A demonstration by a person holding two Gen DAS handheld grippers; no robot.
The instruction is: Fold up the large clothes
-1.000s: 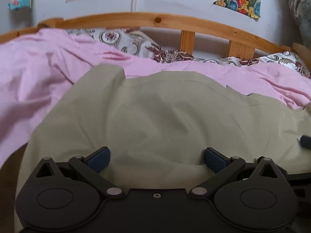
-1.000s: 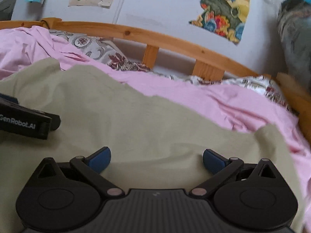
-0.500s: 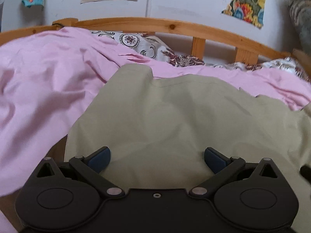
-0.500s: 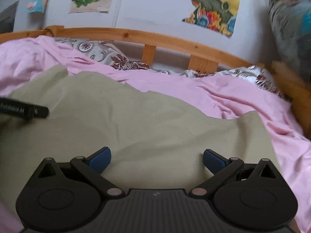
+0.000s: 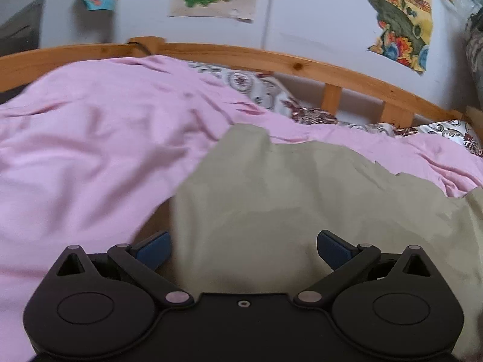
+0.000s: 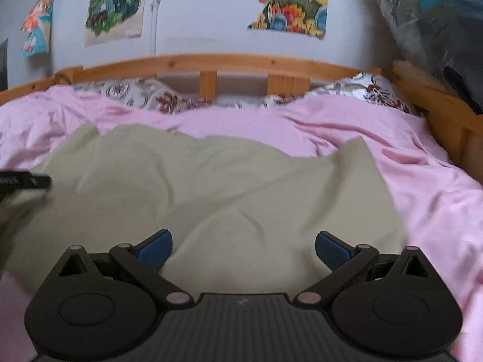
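**Now both hand-held grippers hover over the garment**

You hold the left hand-held gripper (image 5: 243, 249) with its blue pads spread wide, above the near left edge of the olive garment (image 5: 317, 193). Your right hand-held gripper (image 6: 243, 249) is equally spread over the garment's near right part. It lies on the pink sheet (image 6: 422, 187) of the wooden bed (image 6: 229, 61), patterned pillows (image 6: 142, 93) beyond.

No readable words, brand names or numbers can be made out in either wrist view. A small pale emblem is seen on the ribbed housing of the right claw (image 6: 243, 249), too small to be read. The posters (image 6: 288, 0) on the wall carry only drawings; no lettering can be told on them.
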